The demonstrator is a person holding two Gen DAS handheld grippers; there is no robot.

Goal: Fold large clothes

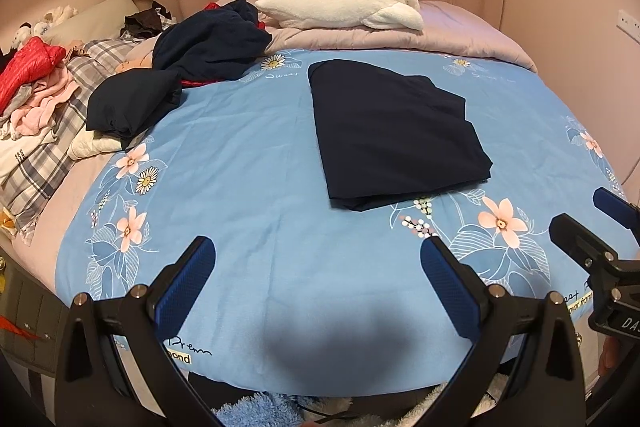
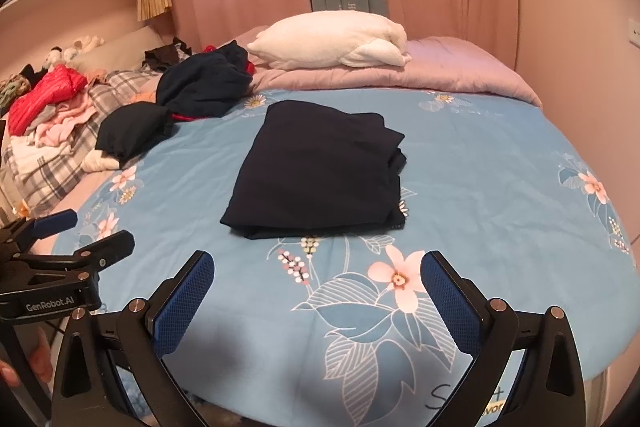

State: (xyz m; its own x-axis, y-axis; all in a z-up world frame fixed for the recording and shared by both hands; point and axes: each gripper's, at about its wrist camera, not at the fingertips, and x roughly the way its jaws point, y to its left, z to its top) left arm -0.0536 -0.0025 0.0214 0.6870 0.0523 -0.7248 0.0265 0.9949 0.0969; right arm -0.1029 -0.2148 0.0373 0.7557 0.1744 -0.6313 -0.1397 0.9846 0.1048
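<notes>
A dark navy garment [image 1: 394,135] [image 2: 318,173] lies folded into a flat rectangle on the blue flowered bedsheet [image 1: 248,179] [image 2: 480,187]. My left gripper [image 1: 318,259] hangs open over the near part of the sheet, well short of the garment, with nothing between its blue pads. My right gripper [image 2: 318,267] is open too and empty, just in front of the garment's near edge. Each gripper also shows at the side of the other's view: the right gripper [image 1: 588,215] and the left gripper [image 2: 86,231], both with jaws apart.
A heap of dark unfolded clothes [image 1: 200,47] [image 2: 192,91] lies at the back left, beside a red jacket [image 1: 28,67] and pink and plaid laundry [image 1: 48,115]. A white pillow [image 1: 344,1] rests on a pink quilt [image 1: 460,39] at the far end. Pink curtains hang behind.
</notes>
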